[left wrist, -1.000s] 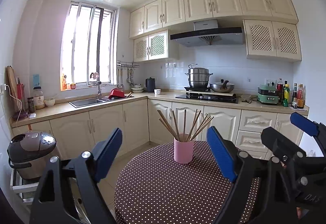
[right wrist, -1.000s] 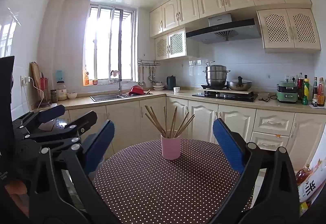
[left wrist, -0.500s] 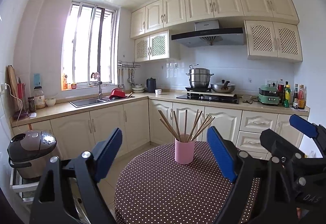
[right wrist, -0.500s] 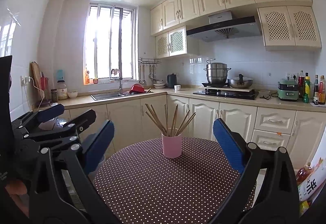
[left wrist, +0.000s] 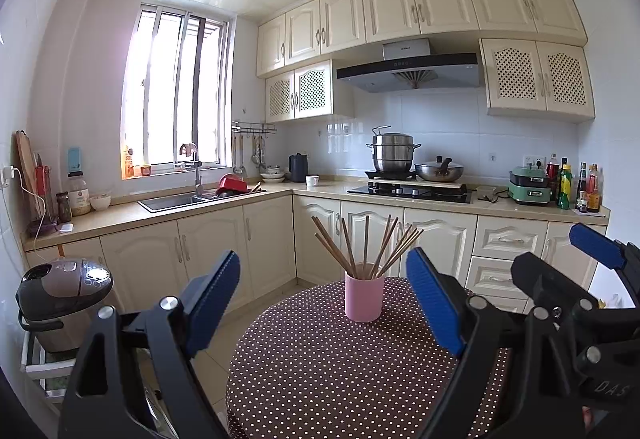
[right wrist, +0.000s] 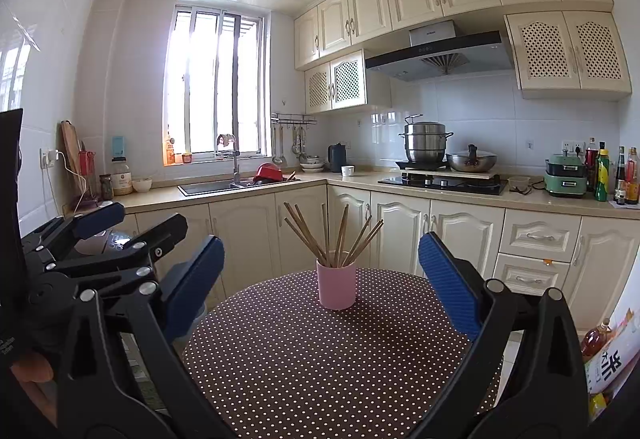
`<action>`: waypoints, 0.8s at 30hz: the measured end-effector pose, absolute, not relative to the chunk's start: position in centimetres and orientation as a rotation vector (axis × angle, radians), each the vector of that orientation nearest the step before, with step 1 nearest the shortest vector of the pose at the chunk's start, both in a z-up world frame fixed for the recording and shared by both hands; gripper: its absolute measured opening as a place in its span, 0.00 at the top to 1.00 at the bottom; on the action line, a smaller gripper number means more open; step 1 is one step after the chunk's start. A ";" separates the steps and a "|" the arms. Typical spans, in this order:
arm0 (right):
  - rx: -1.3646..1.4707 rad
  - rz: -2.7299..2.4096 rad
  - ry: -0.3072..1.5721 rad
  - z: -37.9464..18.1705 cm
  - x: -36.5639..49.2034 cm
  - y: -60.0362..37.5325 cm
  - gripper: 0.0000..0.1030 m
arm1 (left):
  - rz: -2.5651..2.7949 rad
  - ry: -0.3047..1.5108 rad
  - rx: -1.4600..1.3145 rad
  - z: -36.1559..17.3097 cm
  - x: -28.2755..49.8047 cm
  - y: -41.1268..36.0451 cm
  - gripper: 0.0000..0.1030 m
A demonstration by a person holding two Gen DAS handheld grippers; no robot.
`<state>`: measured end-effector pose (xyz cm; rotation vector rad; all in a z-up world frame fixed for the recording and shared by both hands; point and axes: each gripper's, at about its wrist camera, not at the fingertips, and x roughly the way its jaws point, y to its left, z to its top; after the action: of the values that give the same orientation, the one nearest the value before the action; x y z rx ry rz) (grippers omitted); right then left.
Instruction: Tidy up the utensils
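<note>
- We see a round table [left wrist: 320,367] under a brown cloth with small white dots, matte fabric look.
- Pink cup [left wrist: 364,297], plain smooth cylinder, stands upright on the far half of the table, roughly mid-width.
- Chopsticks [left wrist: 370,245]: thin straight brown sticks, wood-coloured, fanned out of the cup, tips leaning left and right.
- Left gripper [left wrist: 323,305]: jaws spread wide, nothing between them. Fingers [left wrist: 212,299] are black hard frames with ribbed blue pads and round metal fasteners.
- Right gripper [right wrist: 320,297]: also spread wide and empty. Same ribbed blue pads [right wrist: 450,287] on black frames.
- Both grippers sit on our near side of the table, apart from the cup; the cup shows in the gap between each pair of fingers.
- Each wrist view catches the other gripper at its edge: right one at far right of the left view, left one at far left of the right view.
- Beyond the table: cream panelled cabinets [left wrist: 224,243], steel sink [left wrist: 176,201], stacked steel pot [left wrist: 392,152] on a black glass hob.
- Rounded dark rice cooker [left wrist: 60,299] low on the left.
</note>
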<state>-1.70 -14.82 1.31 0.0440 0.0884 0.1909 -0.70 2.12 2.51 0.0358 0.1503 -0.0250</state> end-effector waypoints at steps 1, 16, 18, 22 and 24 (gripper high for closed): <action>0.045 0.192 0.088 1.3 -1.7 -14.8 0.07 | -0.023 0.147 0.037 2.5 -0.7 2.1 0.19; 0.053 0.194 0.103 1.0 -1.3 -14.8 0.07 | -0.017 0.151 0.048 2.4 -0.4 2.4 0.19; 0.054 0.195 0.104 1.0 -1.3 -14.8 0.07 | -0.017 0.153 0.048 2.4 -0.4 2.4 0.19; 0.057 0.197 0.109 0.8 -1.3 -14.7 0.07 | -0.015 0.156 0.048 2.3 -0.3 2.3 0.19; 0.057 0.196 0.111 0.7 -1.2 -14.7 0.07 | -0.015 0.157 0.047 2.3 -0.3 2.3 0.19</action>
<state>-1.23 -14.67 0.75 0.0573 0.1113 0.1962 -0.26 2.30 2.27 0.0473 0.1572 -0.0150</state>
